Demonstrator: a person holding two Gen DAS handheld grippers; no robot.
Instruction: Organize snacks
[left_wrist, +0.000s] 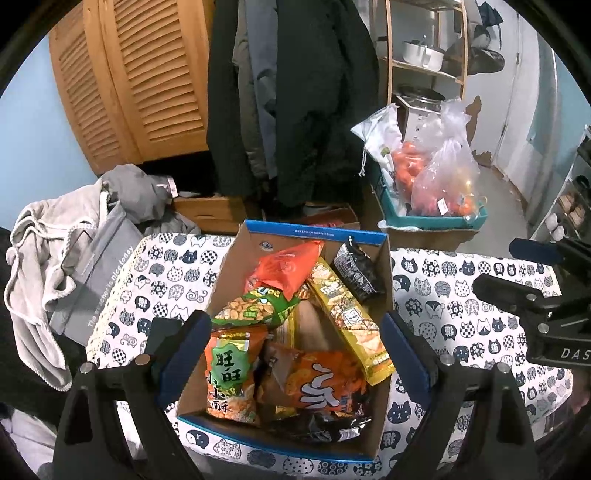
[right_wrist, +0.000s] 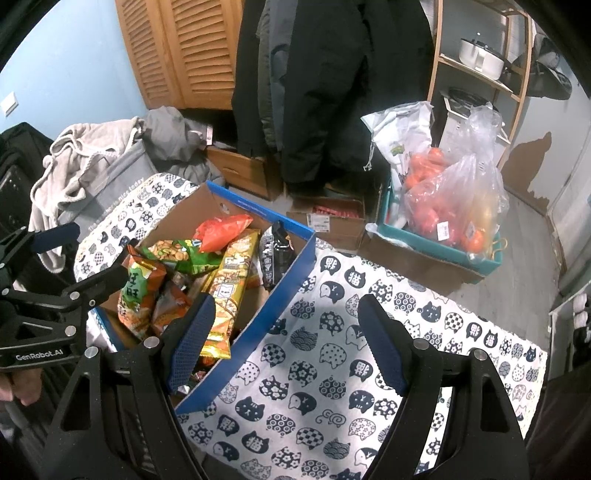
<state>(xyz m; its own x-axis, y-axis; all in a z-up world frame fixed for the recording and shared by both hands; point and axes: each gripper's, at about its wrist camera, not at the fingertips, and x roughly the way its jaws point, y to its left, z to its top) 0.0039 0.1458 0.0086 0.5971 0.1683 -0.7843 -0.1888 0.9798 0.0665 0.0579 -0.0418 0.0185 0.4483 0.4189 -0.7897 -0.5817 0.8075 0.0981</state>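
Through my left wrist camera, my left claw (left_wrist: 291, 363) gapes wide and empty over the blue-rimmed cardboard box (left_wrist: 317, 232) of snack packets on the cat-print cloth counter (left_wrist: 461, 295); the long yellow foil cracker pack (left_wrist: 347, 314) looks light, crinkly, slippery, best pinched mid-length; through my right wrist camera, my right claw (right_wrist: 288, 343) spreads wide, empty, over the counter's bare right side, beside the box.
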